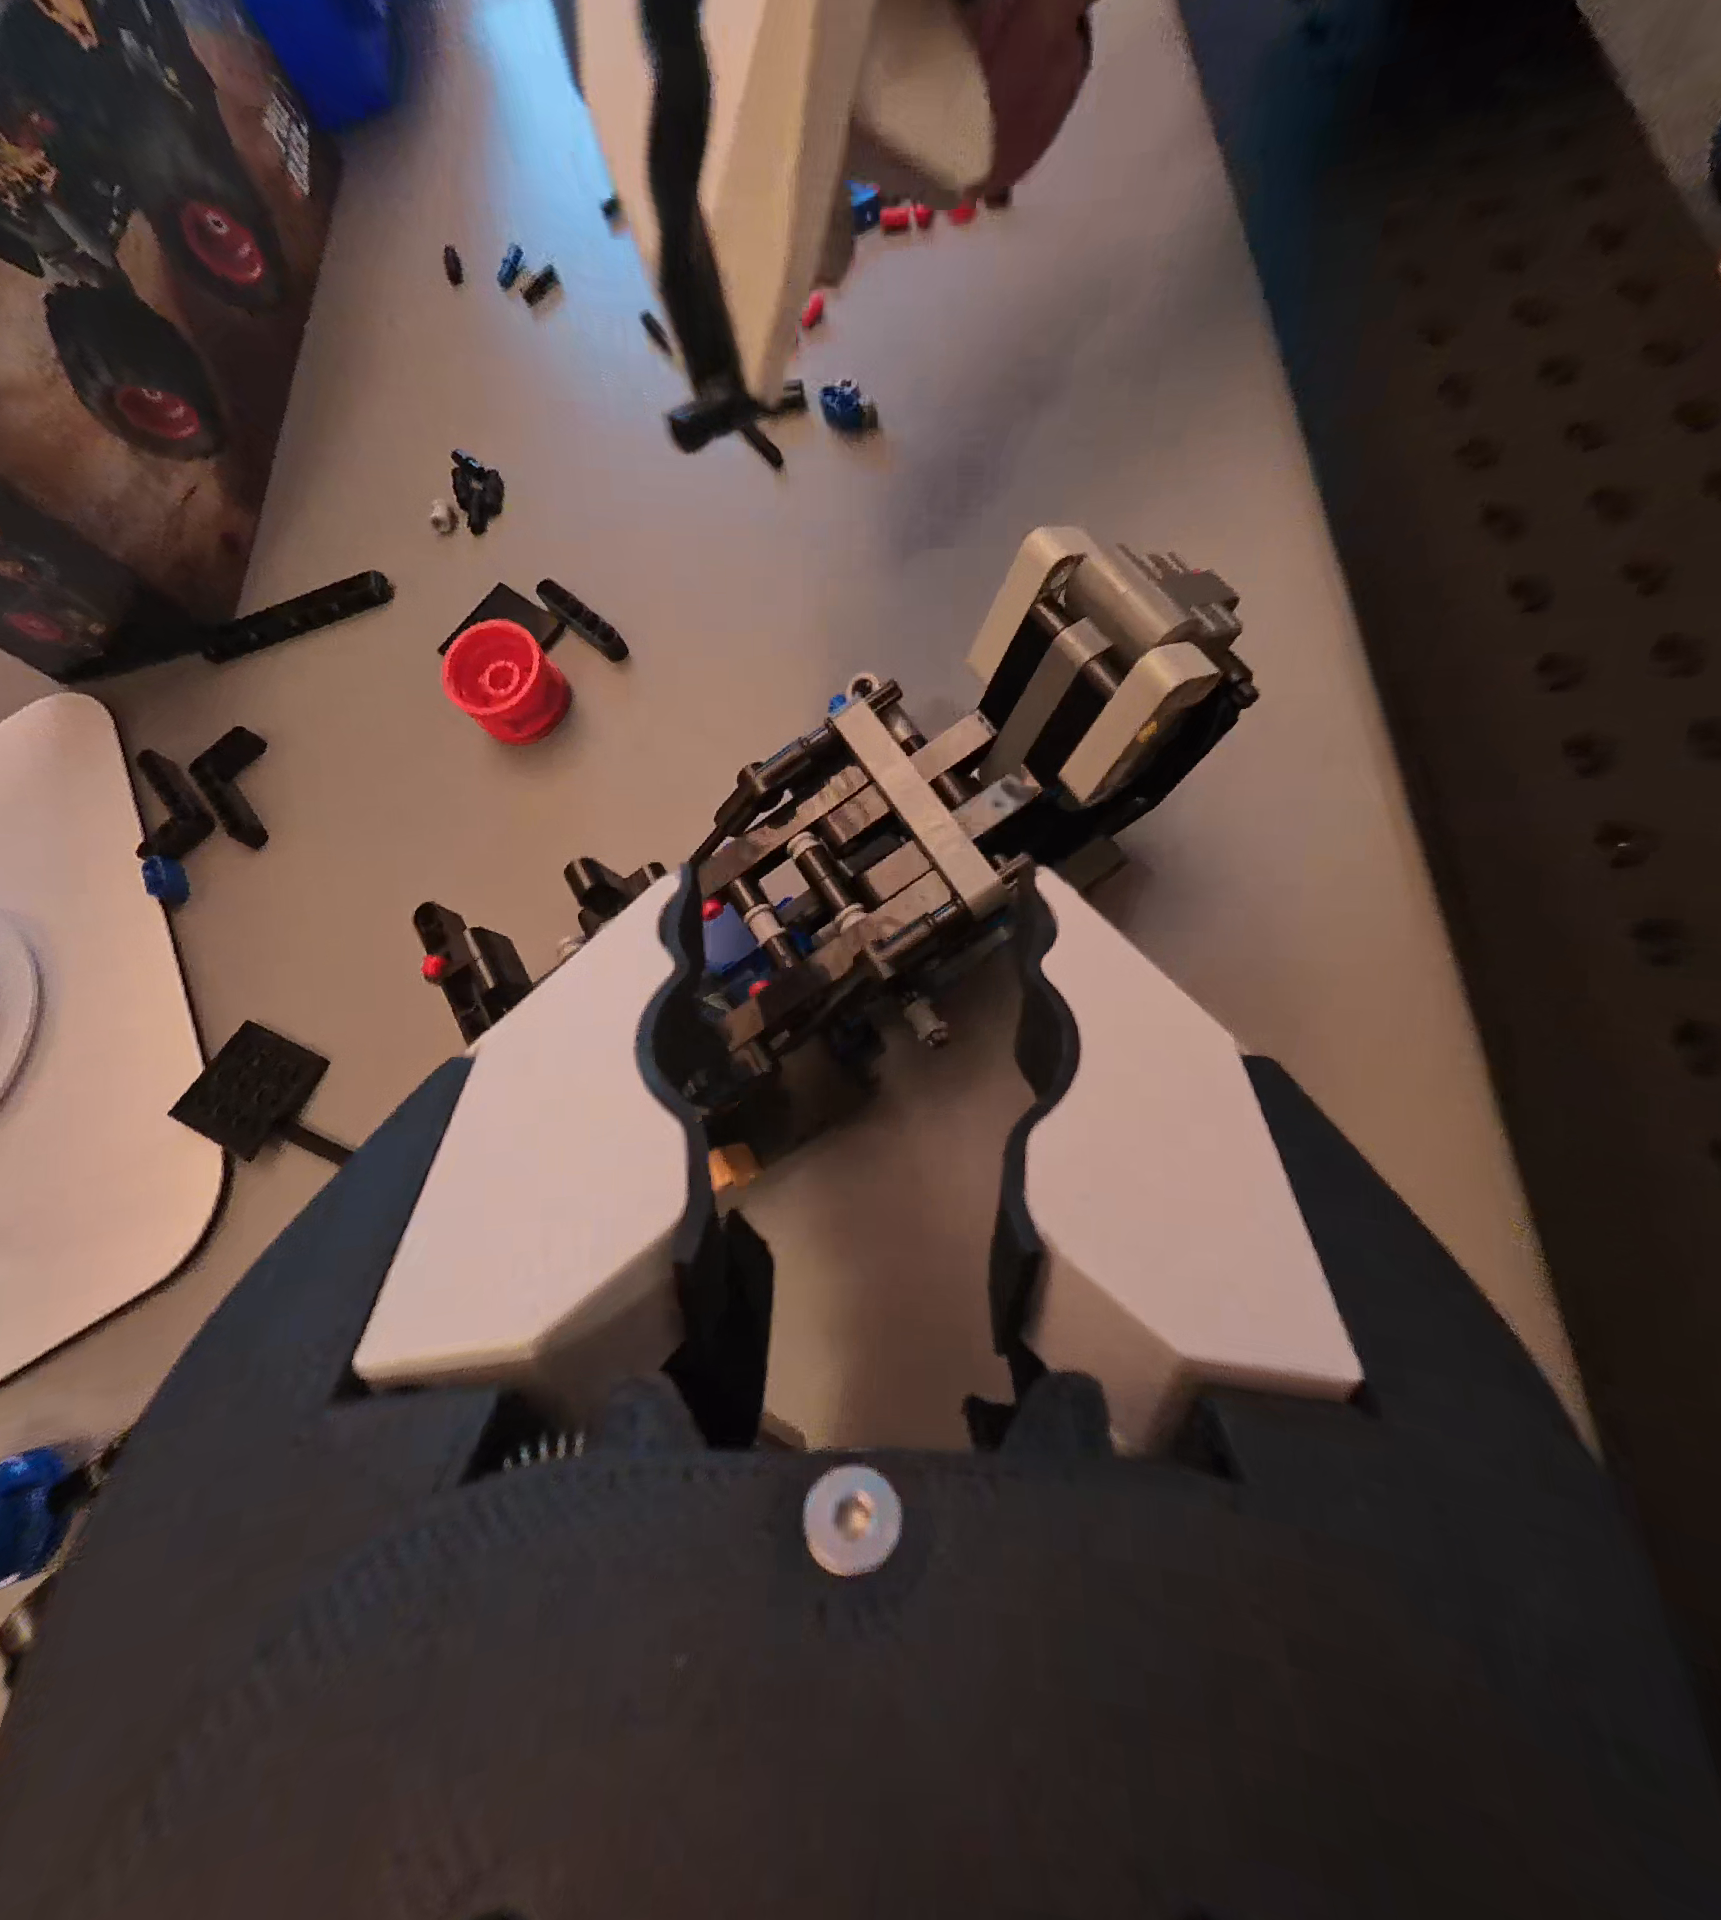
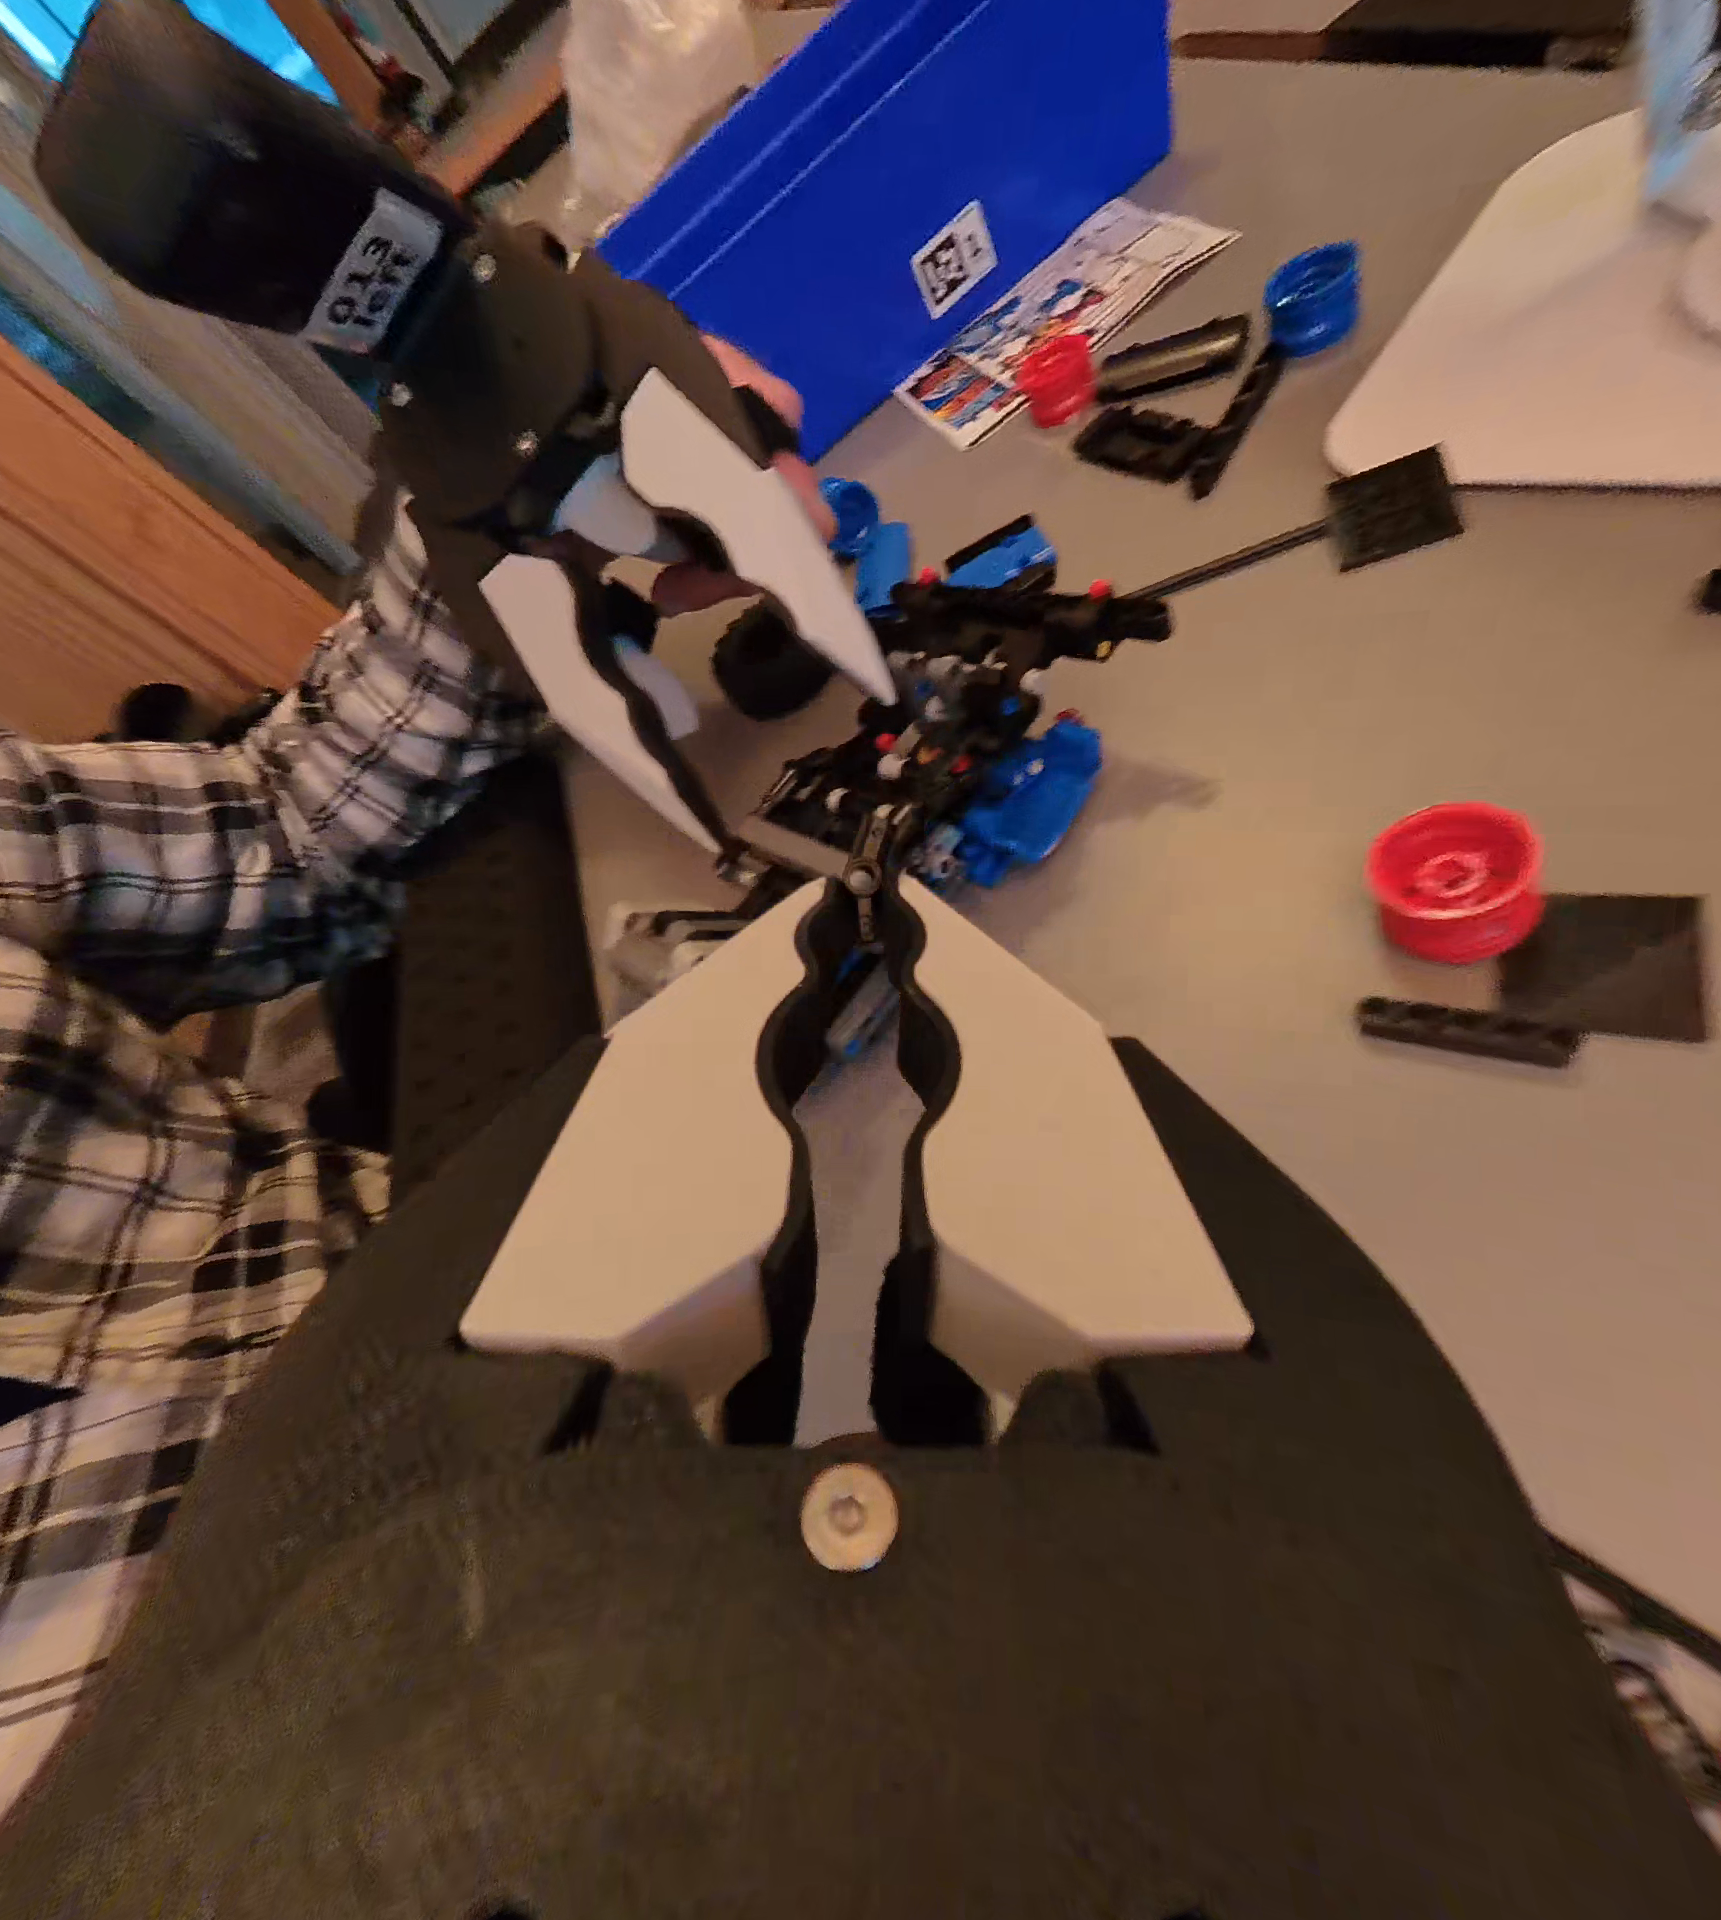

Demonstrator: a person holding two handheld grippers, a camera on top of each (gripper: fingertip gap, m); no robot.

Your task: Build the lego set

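Cardboard packaging, the lego set box (image 1: 56,312), stands at the far left of the left wrist view, on the grey table (image 1: 835,540) strewn with small black and blue parts. Right of it a red wheel hub (image 1: 505,681) lies on its side. Further right, the left gripper (image 1: 861,883) has its jaws spread fairly wide around the near end of the partly built black-and-grey lego chassis (image 1: 897,831), which lies near the table's right edge; whether they press it I cannot tell. In the right wrist view, a plaid sleeve (image 2: 108,935) fills the left; the right gripper (image 2: 861,894) pinches a thin black link piece (image 2: 868,862) at the chassis.
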